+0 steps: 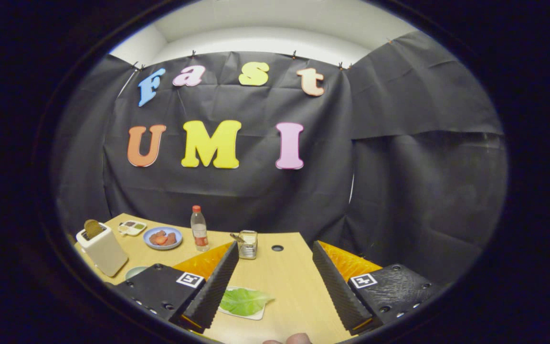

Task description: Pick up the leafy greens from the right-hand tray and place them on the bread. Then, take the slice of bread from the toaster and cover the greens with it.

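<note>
My gripper [275, 282] is open, its two black ridged fingers spread wide above the wooden table [284, 277]. A green leaf [244, 301] lies on a small white tray [256, 315] just inside the left finger, partly hidden by it. The white toaster [103, 248] stands far to the left beyond the left finger, with a brown slice of bread [93, 228] sticking up from its slot. A pale rim of a plate [135, 271] peeks out near the toaster, behind the left finger's body; what lies on it is hidden.
Beyond the fingers stand a plastic bottle with a red cap [199, 229], a blue plate of reddish food [163, 238], a small divided sauce dish [132, 227] and a metal holder [248, 243]. A round hole [277, 248] marks the tabletop. A fingertip [298, 338] shows at the near edge.
</note>
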### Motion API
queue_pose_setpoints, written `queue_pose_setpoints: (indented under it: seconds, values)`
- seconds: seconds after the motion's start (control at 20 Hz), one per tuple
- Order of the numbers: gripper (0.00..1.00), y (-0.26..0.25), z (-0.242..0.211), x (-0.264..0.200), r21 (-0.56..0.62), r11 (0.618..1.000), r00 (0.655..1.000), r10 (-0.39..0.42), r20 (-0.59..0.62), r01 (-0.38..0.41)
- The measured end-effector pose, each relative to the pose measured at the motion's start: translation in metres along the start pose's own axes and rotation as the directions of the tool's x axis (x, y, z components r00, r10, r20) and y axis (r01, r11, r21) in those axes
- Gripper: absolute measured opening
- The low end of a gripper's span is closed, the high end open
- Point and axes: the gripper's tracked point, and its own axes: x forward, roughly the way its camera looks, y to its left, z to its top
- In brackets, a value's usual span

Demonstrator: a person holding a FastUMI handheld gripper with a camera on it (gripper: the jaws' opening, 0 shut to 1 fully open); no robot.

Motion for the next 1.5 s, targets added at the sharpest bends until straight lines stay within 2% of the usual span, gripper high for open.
queue_pose_setpoints:
  seconds: [0.3, 0.6, 0.8, 1.05, 1.2, 1.35, 1.5]
  values:
    - [0.95, 0.000, -0.108, 0.070, 0.069, 0.992, 0.981, 0.115, -0.156, -0.105]
    - [0.96, 0.005, -0.201, 0.130, 0.121, 0.980, 0.936, 0.188, -0.298, -0.159]
    - [0.96, 0.007, -0.235, 0.154, 0.145, 0.975, 0.907, 0.213, -0.363, -0.171]
    - [0.95, 0.021, -0.255, 0.169, 0.164, 0.965, 0.877, 0.255, -0.407, -0.204]
    - [0.75, 0.030, -0.264, 0.174, 0.197, 0.959, 0.859, 0.272, -0.435, -0.204]
    - [0.76, 0.030, -0.265, 0.176, 0.212, 0.958, 0.861, 0.270, -0.431, -0.195]
    - [0.54, 0.029, -0.264, 0.178, 0.223, 0.957, 0.855, 0.268, -0.443, -0.185]
